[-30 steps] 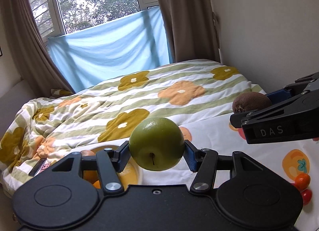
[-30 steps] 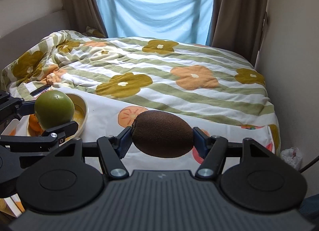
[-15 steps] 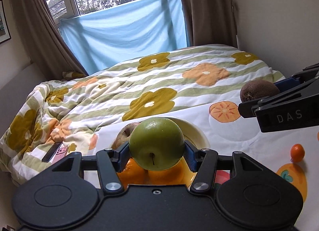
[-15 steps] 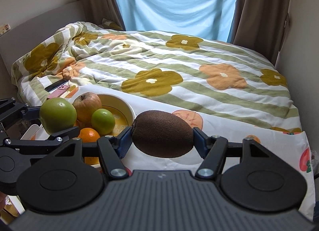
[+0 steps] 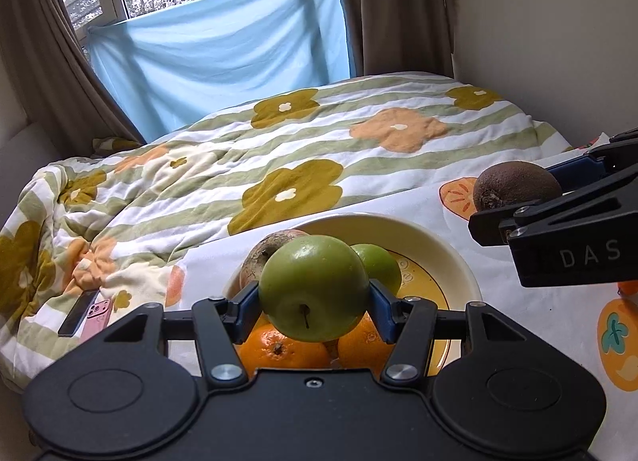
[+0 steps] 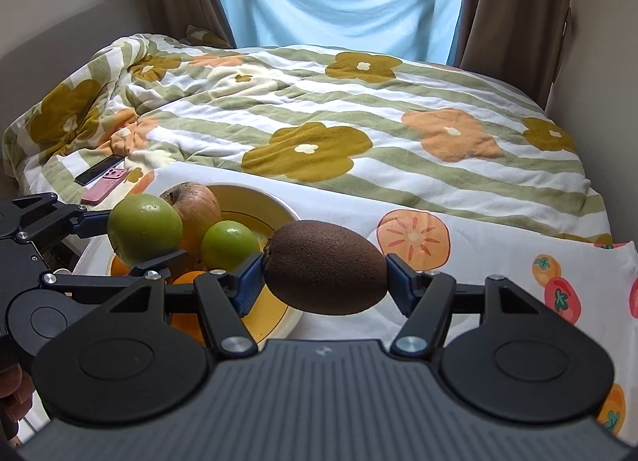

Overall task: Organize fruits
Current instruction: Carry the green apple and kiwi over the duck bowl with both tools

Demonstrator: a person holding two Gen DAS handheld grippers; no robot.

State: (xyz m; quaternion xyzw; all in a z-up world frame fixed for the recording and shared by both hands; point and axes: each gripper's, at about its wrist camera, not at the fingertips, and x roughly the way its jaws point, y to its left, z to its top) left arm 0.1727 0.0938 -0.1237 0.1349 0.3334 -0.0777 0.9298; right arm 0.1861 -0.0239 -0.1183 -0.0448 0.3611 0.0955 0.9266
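Note:
My left gripper (image 5: 313,311) is shut on a green apple (image 5: 314,287) and holds it just above the near side of a cream bowl (image 5: 442,248). The bowl holds a reddish apple (image 5: 263,252), a small green fruit (image 5: 379,263) and two oranges (image 5: 279,351). My right gripper (image 6: 325,279) is shut on a brown kiwi (image 6: 325,266), held above the bowl's right rim (image 6: 279,208). In the right wrist view the left gripper (image 6: 135,238) with the green apple (image 6: 143,228) is at the left. In the left wrist view the kiwi (image 5: 514,184) shows at the right.
The bowl stands on a white cloth (image 6: 470,257) printed with fruit, laid at the near edge of a bed with a flowered quilt (image 6: 319,130). Two phones (image 6: 101,176) lie on the quilt left of the bowl. A wall runs along the right.
Both grippers have moved down and toward the bowl with their fruit. The bowl and its fruit have come into fuller view beneath them. Both grips are unchanged.

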